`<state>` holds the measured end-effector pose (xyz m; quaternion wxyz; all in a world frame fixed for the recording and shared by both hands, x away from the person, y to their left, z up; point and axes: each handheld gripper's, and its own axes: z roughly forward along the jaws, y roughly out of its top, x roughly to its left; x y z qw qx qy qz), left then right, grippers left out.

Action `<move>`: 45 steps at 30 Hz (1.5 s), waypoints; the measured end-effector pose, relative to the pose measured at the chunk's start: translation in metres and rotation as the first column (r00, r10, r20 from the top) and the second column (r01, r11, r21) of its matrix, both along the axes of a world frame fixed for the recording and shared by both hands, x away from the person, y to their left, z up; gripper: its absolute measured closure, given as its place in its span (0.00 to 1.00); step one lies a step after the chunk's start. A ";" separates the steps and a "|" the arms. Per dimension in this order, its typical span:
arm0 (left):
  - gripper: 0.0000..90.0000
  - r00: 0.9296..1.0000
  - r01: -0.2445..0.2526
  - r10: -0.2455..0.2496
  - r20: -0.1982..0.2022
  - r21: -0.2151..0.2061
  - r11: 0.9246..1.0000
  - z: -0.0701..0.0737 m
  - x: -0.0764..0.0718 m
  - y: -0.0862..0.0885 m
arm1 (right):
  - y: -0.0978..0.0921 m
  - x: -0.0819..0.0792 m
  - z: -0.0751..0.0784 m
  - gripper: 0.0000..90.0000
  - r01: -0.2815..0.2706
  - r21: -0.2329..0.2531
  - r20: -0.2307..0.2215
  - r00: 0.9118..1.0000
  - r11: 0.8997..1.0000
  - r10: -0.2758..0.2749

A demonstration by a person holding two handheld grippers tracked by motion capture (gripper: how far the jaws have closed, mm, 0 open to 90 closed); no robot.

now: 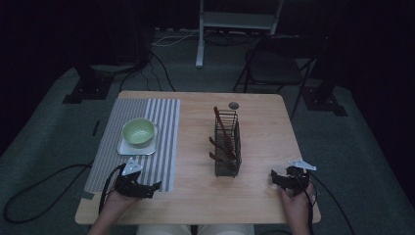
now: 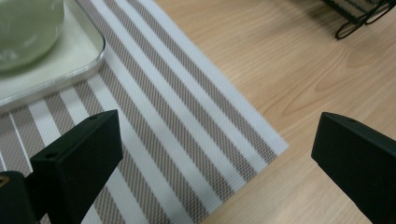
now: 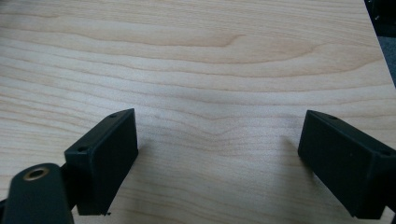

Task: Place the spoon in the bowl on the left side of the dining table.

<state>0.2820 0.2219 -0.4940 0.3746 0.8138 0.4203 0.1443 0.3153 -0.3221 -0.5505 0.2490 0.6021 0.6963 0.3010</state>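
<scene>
The black wire rack (image 1: 227, 144) stands in the middle of the counter (image 1: 264, 122), with brown spoons (image 1: 221, 134) inside. The left gripper (image 1: 147, 188) sits left of the rack on a striped mat (image 1: 161, 127). The right gripper (image 1: 276, 177) sits right of it. Both jaws are wide open and hold nothing.

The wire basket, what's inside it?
Inside the wire basket stand a few brown wooden utensils, handles leaning up and left. Their lower ends are too dim behind the wires to tell what they are.
</scene>
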 end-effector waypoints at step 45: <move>0.05 0.958 0.247 -0.246 0.148 0.007 0.969 0.064 0.010 -0.084 | 0.000 0.000 0.000 0.13 -0.001 0.000 0.001 1.000 1.000 0.001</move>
